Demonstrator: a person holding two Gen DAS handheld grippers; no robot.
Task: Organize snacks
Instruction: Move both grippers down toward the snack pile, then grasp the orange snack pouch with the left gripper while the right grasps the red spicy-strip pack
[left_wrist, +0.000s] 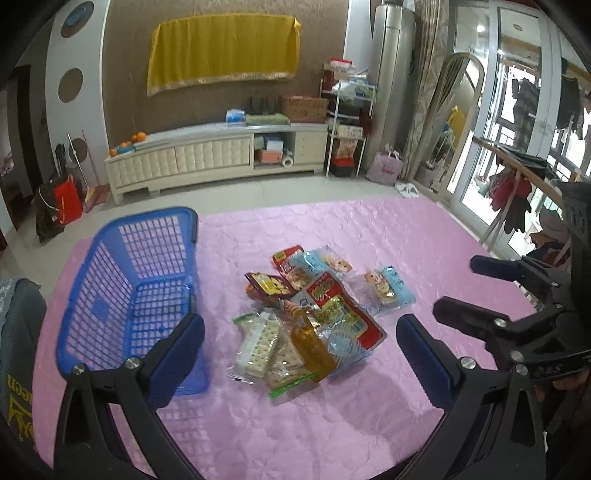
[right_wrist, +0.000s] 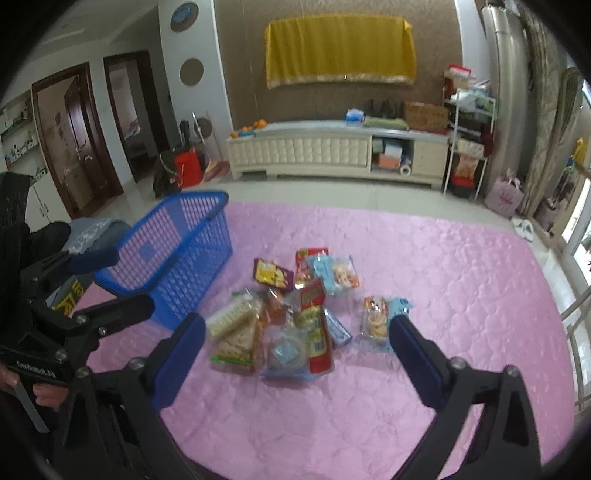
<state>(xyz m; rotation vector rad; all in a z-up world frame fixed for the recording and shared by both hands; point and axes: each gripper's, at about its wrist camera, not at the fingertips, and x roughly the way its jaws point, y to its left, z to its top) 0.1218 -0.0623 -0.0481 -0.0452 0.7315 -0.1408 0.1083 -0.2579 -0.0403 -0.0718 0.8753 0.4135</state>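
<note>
A pile of snack packets (left_wrist: 314, 314) (right_wrist: 288, 317) lies in the middle of a pink quilted cloth (left_wrist: 369, 229) (right_wrist: 443, 277). It includes cracker packs (left_wrist: 258, 343), a red packet (left_wrist: 332, 299) and blue cookie bags. One cookie bag (left_wrist: 384, 288) (right_wrist: 376, 317) lies slightly apart on the right. A blue plastic basket (left_wrist: 110, 258) (right_wrist: 192, 236) stands left of the pile with nothing in it. My left gripper (left_wrist: 301, 350) (right_wrist: 110, 284) hovers open above the pile's near side. My right gripper (right_wrist: 299, 347) (left_wrist: 476, 291) is open too, with its right finger beside the lone cookie bag.
A cream TV cabinet (left_wrist: 207, 155) (right_wrist: 332, 151) stands against the far wall beyond a strip of tiled floor. A wire shelf rack (left_wrist: 347, 122) and glass doors are on the right. Grey fabric (left_wrist: 18, 332) lies at the cloth's left edge beside the basket.
</note>
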